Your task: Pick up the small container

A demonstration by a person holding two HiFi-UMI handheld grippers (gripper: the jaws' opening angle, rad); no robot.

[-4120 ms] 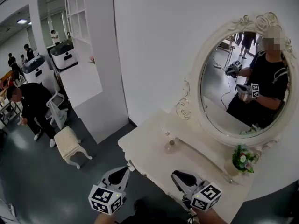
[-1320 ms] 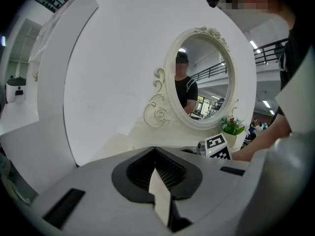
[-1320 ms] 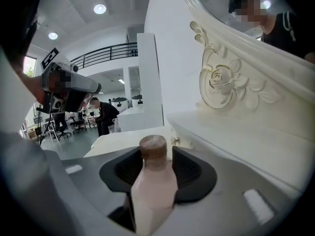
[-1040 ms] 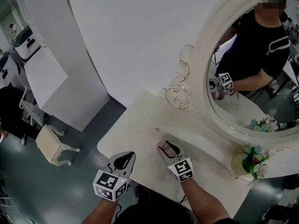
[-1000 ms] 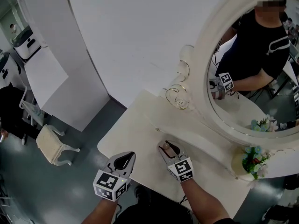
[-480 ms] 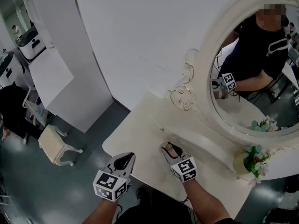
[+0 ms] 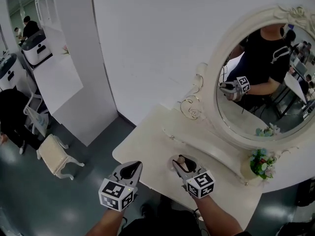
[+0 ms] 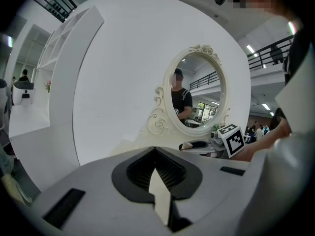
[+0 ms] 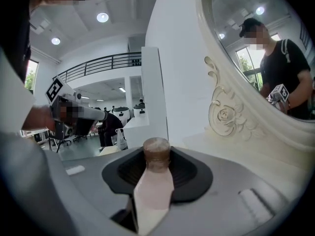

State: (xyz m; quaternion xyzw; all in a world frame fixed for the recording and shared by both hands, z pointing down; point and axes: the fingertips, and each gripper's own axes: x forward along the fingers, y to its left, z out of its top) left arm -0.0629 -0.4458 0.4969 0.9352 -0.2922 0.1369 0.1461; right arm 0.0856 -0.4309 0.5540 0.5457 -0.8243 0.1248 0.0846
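- No readable words, brands, numbers or signs anywhere.
- Only black-and-white square markers (image 7: 117,194) on cubes of left gripper (image 7: 132,168) and right gripper (image 7: 181,162); no letters.

One container (image 9: 156,157), two grippers (image 7: 130,171) (image 7: 181,164), one mirror (image 7: 212,90)

The small container (image 9: 156,151) is mostly hidden within the right claw (image 9: 156,167), only its cap being seen. The mirror (image 7: 261,87) is cut off at the head view's right edge.
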